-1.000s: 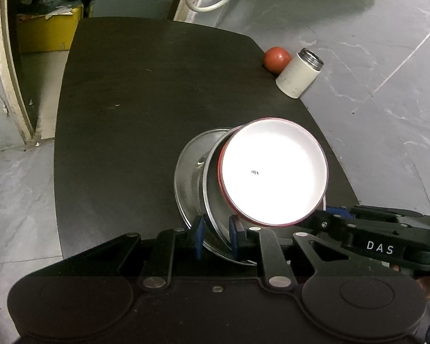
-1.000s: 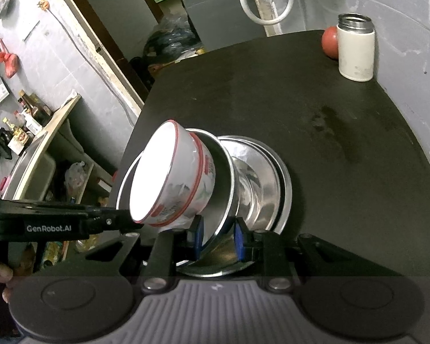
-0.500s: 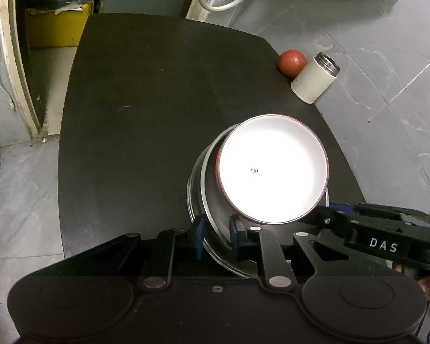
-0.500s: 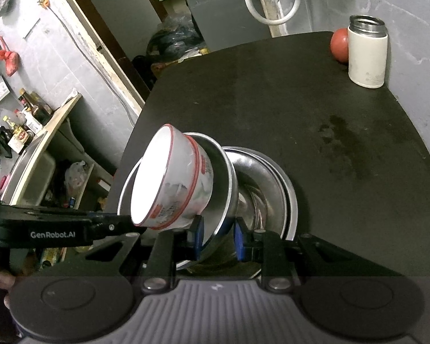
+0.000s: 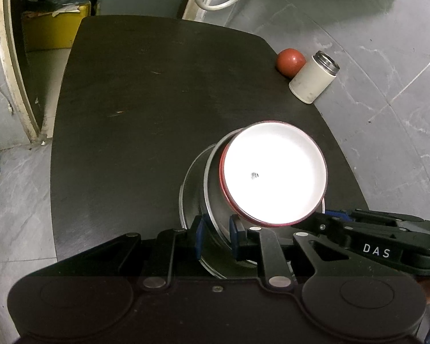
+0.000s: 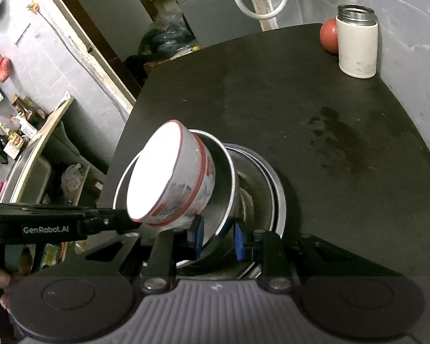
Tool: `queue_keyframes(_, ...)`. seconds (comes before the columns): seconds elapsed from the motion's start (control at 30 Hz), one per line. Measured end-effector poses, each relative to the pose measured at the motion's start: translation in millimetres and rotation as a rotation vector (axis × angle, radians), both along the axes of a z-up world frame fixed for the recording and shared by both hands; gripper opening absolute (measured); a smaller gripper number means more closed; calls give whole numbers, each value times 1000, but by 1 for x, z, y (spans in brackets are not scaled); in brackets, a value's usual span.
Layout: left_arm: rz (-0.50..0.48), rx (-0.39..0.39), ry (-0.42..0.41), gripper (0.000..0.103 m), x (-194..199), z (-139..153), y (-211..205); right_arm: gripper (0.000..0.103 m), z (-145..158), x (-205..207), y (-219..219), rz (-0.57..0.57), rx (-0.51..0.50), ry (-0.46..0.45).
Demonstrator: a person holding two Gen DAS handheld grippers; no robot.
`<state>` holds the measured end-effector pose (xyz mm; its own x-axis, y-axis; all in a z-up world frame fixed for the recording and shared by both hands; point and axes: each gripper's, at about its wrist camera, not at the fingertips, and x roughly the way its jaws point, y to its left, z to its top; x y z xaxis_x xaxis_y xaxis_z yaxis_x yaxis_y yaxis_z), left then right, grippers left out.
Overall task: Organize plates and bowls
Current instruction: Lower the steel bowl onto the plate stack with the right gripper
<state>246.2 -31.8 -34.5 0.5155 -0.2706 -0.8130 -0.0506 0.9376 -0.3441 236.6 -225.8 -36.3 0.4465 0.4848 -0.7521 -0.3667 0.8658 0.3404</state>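
Together, both claws clamp one tilted steel bowl [image 6: 223, 189] holding a red-rimmed white bowl [image 5: 273, 175]: left claw [image 5: 217, 238], right claw [image 6: 217, 236], above the bench [image 5: 134, 109].

Both wrist views look down closely, sharing the table [image 5: 134, 120].

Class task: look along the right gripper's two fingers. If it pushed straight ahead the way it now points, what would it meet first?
The right gripper already has the rim of the tilted steel bowl between its blue pads, so it would press further onto that bowl at once. The red-rimmed white bowl sits just left of that line; depth is uncertain.
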Motion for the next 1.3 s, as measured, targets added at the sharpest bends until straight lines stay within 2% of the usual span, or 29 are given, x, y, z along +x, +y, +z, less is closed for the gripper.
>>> queue_keyframes(1.3, 22, -3, 18, 20, 6, -2, 2, 27, -6, 5, -12, -32, 41, 23)
